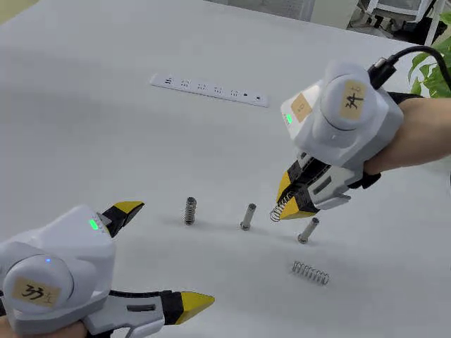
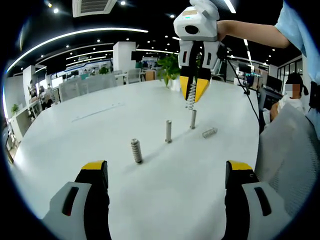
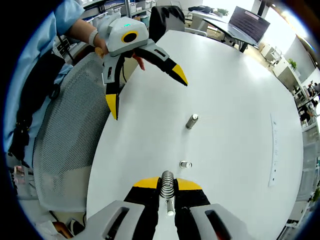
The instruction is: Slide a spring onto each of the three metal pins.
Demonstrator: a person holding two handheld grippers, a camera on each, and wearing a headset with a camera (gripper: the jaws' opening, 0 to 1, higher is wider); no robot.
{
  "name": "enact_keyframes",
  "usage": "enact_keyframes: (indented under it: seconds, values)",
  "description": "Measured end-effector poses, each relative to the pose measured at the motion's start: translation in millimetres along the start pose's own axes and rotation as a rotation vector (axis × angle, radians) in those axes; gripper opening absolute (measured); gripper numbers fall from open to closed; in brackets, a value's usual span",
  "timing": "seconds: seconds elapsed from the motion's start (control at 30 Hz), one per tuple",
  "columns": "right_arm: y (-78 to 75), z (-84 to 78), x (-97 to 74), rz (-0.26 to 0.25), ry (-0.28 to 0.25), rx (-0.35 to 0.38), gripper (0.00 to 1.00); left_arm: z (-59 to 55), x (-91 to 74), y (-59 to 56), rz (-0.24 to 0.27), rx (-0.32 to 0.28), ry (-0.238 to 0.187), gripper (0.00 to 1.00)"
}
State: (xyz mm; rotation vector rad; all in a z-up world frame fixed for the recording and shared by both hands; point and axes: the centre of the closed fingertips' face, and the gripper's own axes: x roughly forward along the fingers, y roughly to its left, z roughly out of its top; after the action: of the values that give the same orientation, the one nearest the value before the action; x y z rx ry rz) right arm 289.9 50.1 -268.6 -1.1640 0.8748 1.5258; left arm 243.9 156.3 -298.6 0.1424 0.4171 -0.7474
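At the near left, the left gripper (image 1: pixel 165 255) hovers over the white table (image 1: pixel 106 127) with its yellow-tipped jaws spread wide and nothing between them. Just beyond its far jaw stands the left pin (image 1: pixel 189 210), upright, with a fitted spring (image 2: pixel 136 150) coiled around it from top to bottom. Far behind, a white power strip (image 1: pixel 209 90) lies flat on the table. Right of the left pin stands the middle pin (image 1: pixel 247 216), bare and upright, and further right the right pin (image 1: pixel 308 230), also bare. The three pins form a row across the table, well apart from one another. The right gripper (image 1: pixel 289 201) comes down from the right with its jaws clenched on a held spring (image 1: pixel 282 206), which hangs below the tips. In the left gripper view the held spring's lower end is just above the top of the right pin, not yet over it. Near the right pin, on the near side, a loose spring (image 1: pixel 310 272) lies on its side on the table. A green plant (image 1: pixel 437 63) shows at the far right edge.
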Motion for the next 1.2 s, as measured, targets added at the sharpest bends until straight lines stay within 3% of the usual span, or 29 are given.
enact_keyframes:
  seconds: [0.1,0.37,0.67,1.2]
  values:
    - [-12.1,-1.6,6.2,0.003,0.009,-0.005,0.07,-1.5,1.1,-2.9,-0.008,-0.001,0.002,0.97]
    - [-20.4,4.9,10.8,-0.008,0.047,-0.031,0.07,-4.0,2.9,-4.1,-0.014,-0.002,0.003,0.95]
    - [-26.3,10.5,15.1,-0.001,0.077,-0.059,0.07,-7.5,1.6,-2.6,-0.014,-0.011,0.005,0.94]
    - [-33.6,0.2,29.1,0.027,0.118,-0.082,0.07,-10.5,1.6,-1.6,-0.012,-0.029,0.004,0.93]
